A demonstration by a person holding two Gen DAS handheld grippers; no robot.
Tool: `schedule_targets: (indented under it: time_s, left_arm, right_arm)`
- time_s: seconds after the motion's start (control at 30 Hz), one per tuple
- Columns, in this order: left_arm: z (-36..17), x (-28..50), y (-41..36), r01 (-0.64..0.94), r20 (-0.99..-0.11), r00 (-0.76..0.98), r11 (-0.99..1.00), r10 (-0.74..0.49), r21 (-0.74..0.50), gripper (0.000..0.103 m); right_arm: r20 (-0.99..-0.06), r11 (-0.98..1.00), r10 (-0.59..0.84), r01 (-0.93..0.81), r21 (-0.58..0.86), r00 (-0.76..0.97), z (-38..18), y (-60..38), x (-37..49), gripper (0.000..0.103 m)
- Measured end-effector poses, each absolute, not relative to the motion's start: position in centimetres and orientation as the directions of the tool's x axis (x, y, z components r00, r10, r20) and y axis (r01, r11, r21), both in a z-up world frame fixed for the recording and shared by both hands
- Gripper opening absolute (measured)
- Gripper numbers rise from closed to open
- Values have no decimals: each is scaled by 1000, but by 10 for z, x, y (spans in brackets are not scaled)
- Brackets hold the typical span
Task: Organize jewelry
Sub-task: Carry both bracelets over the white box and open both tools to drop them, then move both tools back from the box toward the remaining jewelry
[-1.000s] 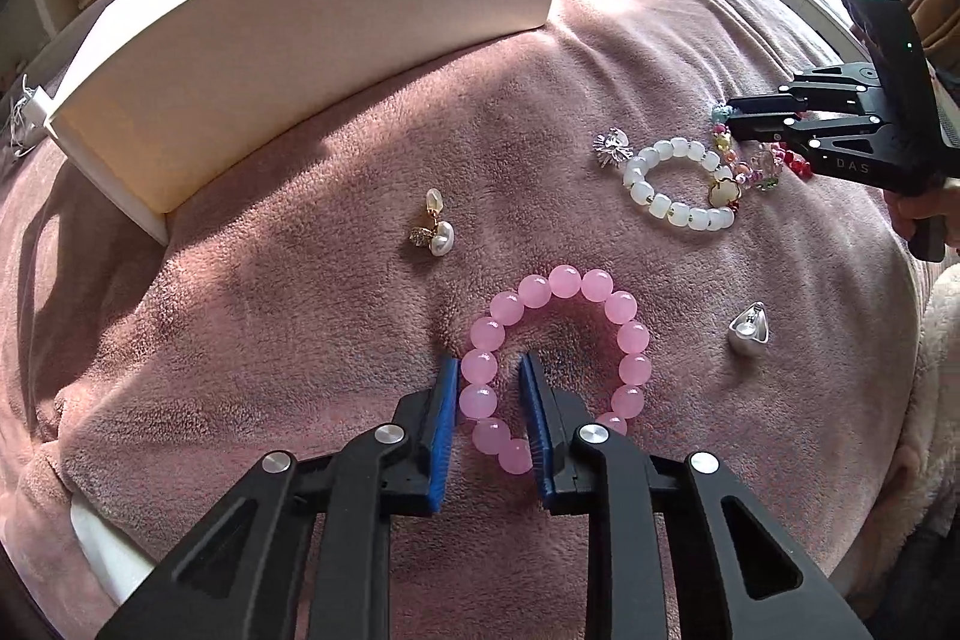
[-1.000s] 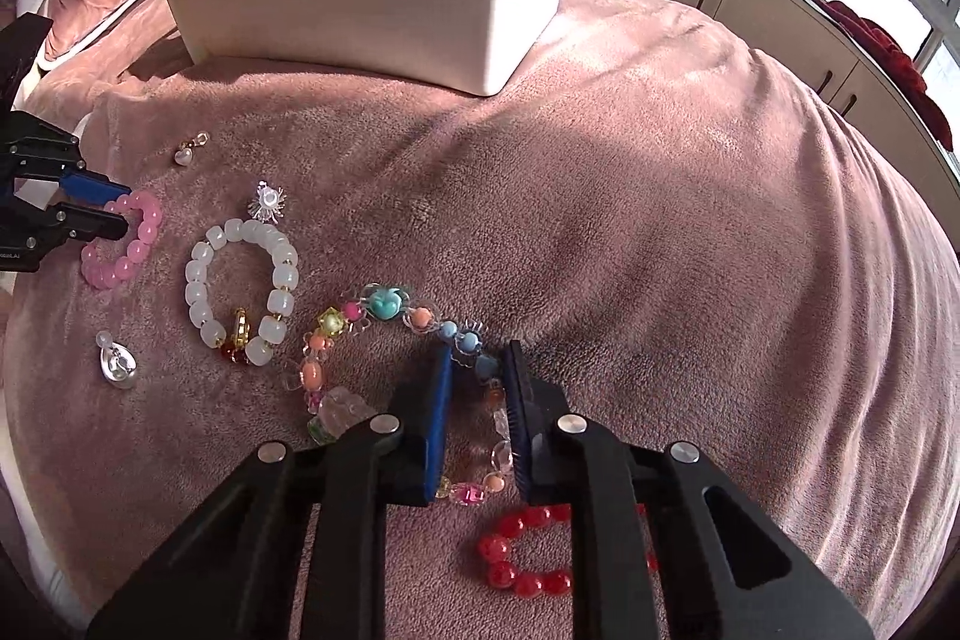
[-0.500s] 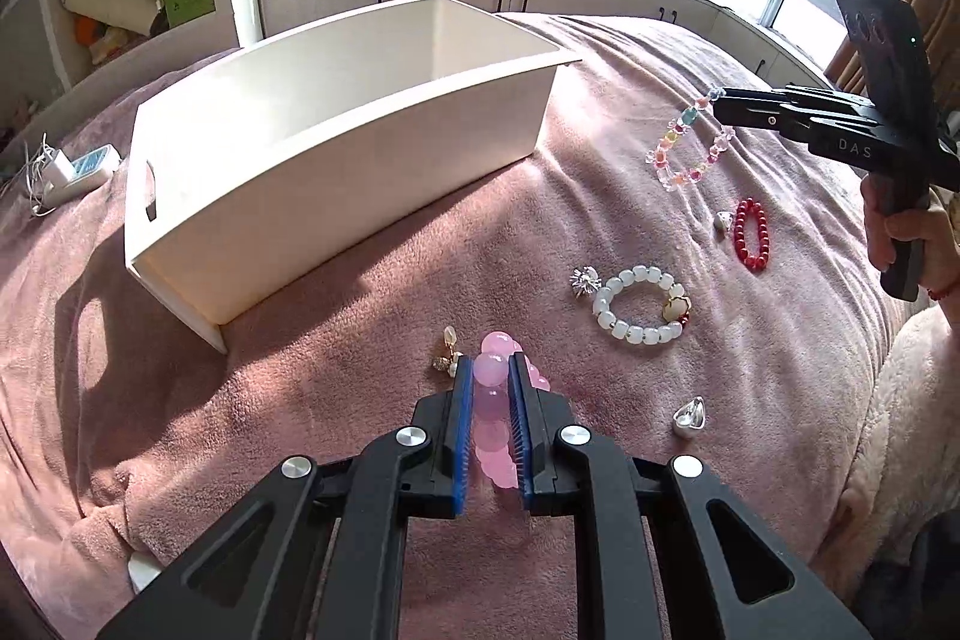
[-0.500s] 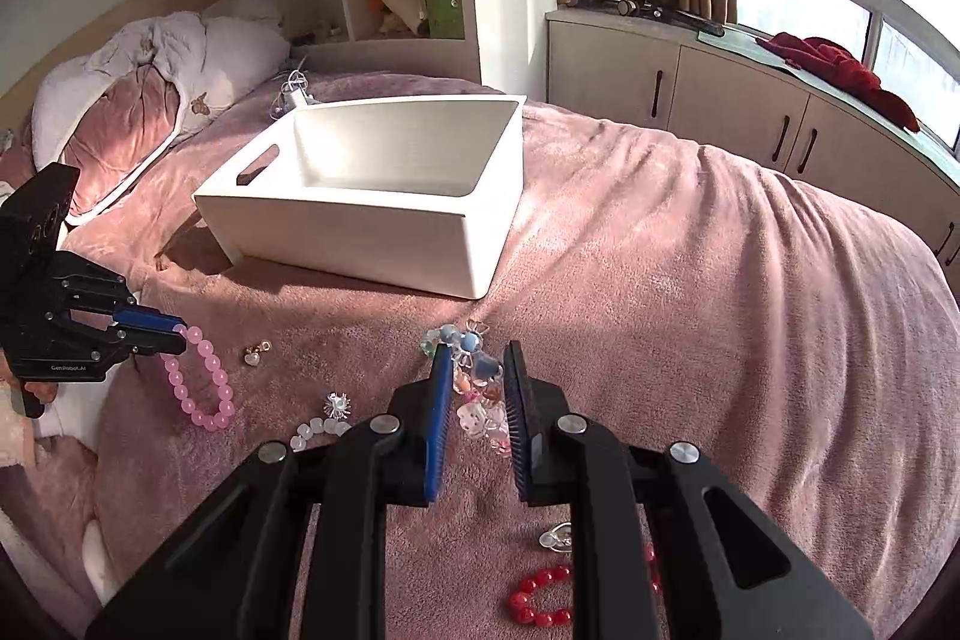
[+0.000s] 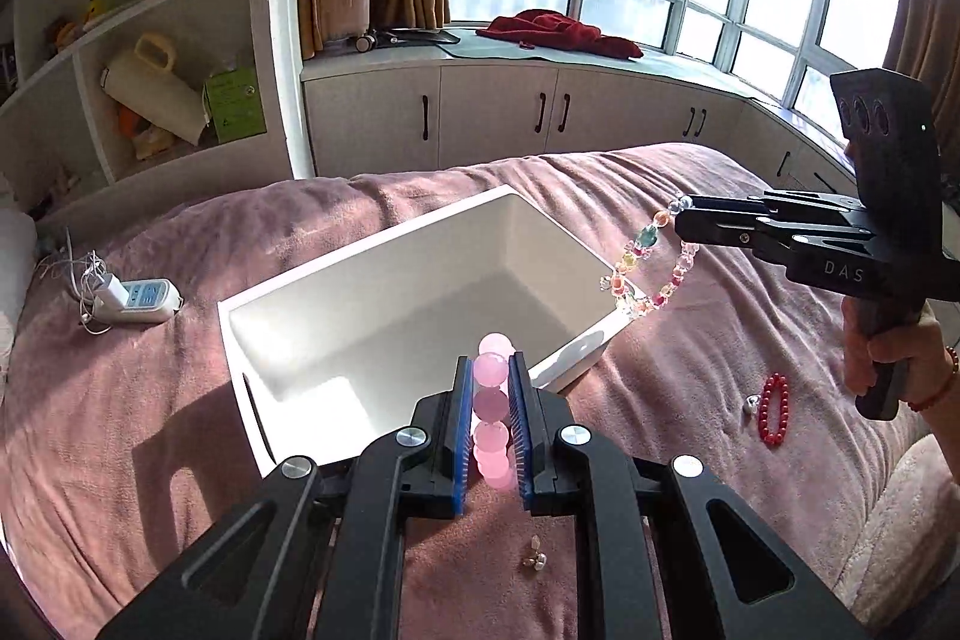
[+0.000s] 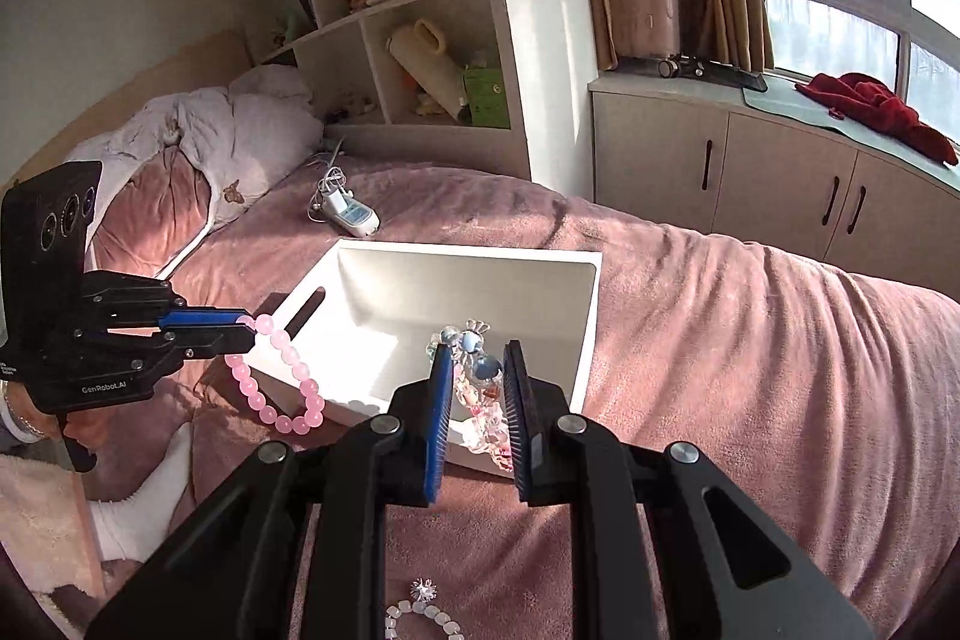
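My left gripper [image 5: 491, 370] is shut on the pink bead bracelet [image 5: 491, 403] and holds it in the air at the near edge of the white box [image 5: 360, 322]. In the right wrist view the left gripper [image 6: 243, 329] has the pink bracelet [image 6: 282, 382] hanging beside the box's handle end. My right gripper [image 6: 477, 358] is shut on the multicoloured bead bracelet [image 6: 477, 388] above the box's near rim [image 6: 588, 316]. It also shows in the left wrist view [image 5: 681, 214], with the multicoloured bracelet [image 5: 645, 268] dangling over the box's right corner.
On the pink blanket [image 5: 690, 388] lie a red bead bracelet [image 5: 774, 409], a small silver charm [image 5: 750, 403], a pearl earring [image 5: 536, 559], a white bead bracelet [image 6: 420, 619] and a silver brooch [image 6: 423, 590]. A charger with cable [image 5: 135, 295] lies far left.
Both grippers have lifted their bracelets off the blanket and carried them up to the white box, the left from the near side, the right from the right.
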State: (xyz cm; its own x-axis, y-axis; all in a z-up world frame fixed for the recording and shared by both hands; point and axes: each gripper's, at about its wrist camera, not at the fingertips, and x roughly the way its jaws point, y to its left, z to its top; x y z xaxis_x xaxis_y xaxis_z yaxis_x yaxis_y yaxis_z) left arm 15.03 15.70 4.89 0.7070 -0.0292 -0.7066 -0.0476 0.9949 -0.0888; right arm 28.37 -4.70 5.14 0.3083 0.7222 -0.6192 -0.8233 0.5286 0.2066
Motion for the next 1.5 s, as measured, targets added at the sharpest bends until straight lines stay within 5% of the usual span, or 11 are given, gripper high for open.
schedule_targets:
  time_s: [0.3, 0.83, 0.87, 0.93, 1.13, 1.23, 1.5]
  left_arm:
    - [25, 192, 211, -202, -762, 645, 973, 46, -112, 17]
    - [-54, 223, 238, -235, -889, 443, 972, 118, 12, 18]
    - [-57, 223, 239, -241, -892, 435, 970, 124, 18, 22]
    - [-58, 222, 238, -252, -888, 436, 967, 145, 34, 48]
    - [-46, 217, 233, -269, -854, 489, 962, 180, 49, 67]
    - [-33, 214, 233, -283, -820, 538, 958, 196, 43, 70]
    - [17, 183, 194, -252, -628, 732, 961, 264, 110, 91]
  right_arm:
    - [-668, 556, 718, -738, 383, 195, 13, 14, 336, 18]
    - [-801, 650, 574, -689, 319, 171, -53, 66, 350, 19]
    - [-808, 657, 564, -686, 314, 170, -56, 66, 350, 19]
    - [-818, 665, 549, -683, 303, 172, -59, 66, 349, 20]
    - [-813, 641, 541, -732, 231, 217, -47, 68, 336, 48]
    - [-795, 627, 550, -755, 192, 254, -33, 65, 328, 51]
    - [-692, 581, 659, -784, 219, 295, 23, 18, 305, 79]
